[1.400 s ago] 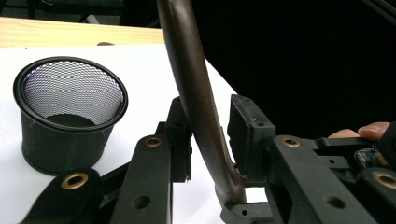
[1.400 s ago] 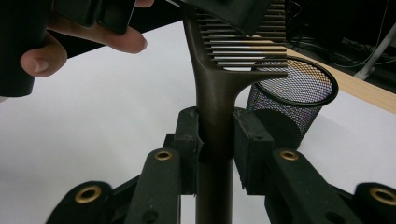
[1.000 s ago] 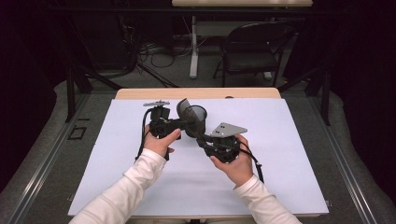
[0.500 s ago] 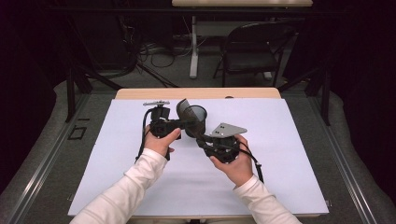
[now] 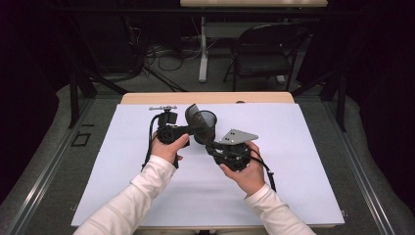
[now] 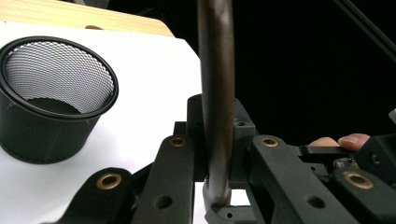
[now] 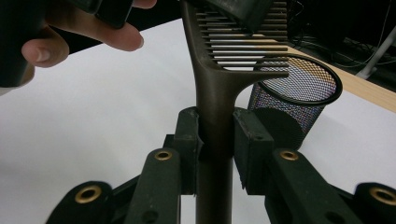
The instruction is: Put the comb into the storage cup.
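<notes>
Both pairs of jaws pinch one dark brown comb [image 7: 219,93]: the right gripper [image 7: 215,140] clamps its handle between two black pads, and the left gripper [image 6: 218,149], whose jaws have just been closing, presses on the comb's narrow edge, which stands up between them as a smooth rounded bar. In the high view the comb is held above the counter between the left gripper [image 5: 172,133] and the right gripper [image 5: 230,152], in front of the cup [image 5: 204,125].

The comb is matte hard plastic, with a flat handle that widens into a spine carrying long, straight, evenly spaced teeth. The cup is black wire mesh, round and tapering toward its base, with a solid smooth rim; it stands upright on the sheet just behind the grippers. The jaws are black bars with brass-coloured rivets. A grey three-cornered plate [image 5: 239,136] sits on the right gripper.

A white sheet [image 5: 303,161] covers most of the counter [image 5: 147,98], leaving a strip of pale wood along the far edge. Beyond it lie a grey floor, loose cables, and a dark folding chair [image 5: 264,54] against a black background.

The top of the comb is cut off in both gripper views, and in the high view its teeth are too dark to make out against the cup
</notes>
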A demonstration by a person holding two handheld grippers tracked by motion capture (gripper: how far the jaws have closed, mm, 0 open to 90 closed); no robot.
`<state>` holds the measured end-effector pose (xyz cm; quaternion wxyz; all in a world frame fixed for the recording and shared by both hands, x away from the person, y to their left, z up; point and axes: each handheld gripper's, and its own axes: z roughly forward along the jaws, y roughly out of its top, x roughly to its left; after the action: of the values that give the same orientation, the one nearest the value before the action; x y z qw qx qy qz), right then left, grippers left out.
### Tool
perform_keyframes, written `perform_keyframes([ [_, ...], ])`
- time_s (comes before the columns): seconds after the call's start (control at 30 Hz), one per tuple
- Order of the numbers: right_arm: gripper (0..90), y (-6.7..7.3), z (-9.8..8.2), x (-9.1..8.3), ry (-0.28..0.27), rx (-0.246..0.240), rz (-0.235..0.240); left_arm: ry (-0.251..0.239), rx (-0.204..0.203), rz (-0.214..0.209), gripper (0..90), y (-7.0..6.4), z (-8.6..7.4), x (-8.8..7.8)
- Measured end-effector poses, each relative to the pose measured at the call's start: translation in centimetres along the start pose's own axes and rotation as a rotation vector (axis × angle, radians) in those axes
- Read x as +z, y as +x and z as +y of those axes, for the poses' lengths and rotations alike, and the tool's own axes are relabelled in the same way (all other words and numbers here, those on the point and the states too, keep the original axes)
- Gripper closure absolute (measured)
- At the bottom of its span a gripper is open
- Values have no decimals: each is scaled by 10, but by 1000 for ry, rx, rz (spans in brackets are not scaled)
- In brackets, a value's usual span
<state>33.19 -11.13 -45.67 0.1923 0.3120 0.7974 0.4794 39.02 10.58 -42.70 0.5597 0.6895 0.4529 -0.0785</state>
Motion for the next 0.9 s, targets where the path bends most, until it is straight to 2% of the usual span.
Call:
perform_keyframes([
  [0.27, 729, 0, 0, 0, 2, -2, 0, -13, -61, -23, 846, 3, -2, 0],
  [0.9, 727, 0, 0, 1, 1, 7, 6, -24, -87, -25, 850, 3, -2, 0],
])
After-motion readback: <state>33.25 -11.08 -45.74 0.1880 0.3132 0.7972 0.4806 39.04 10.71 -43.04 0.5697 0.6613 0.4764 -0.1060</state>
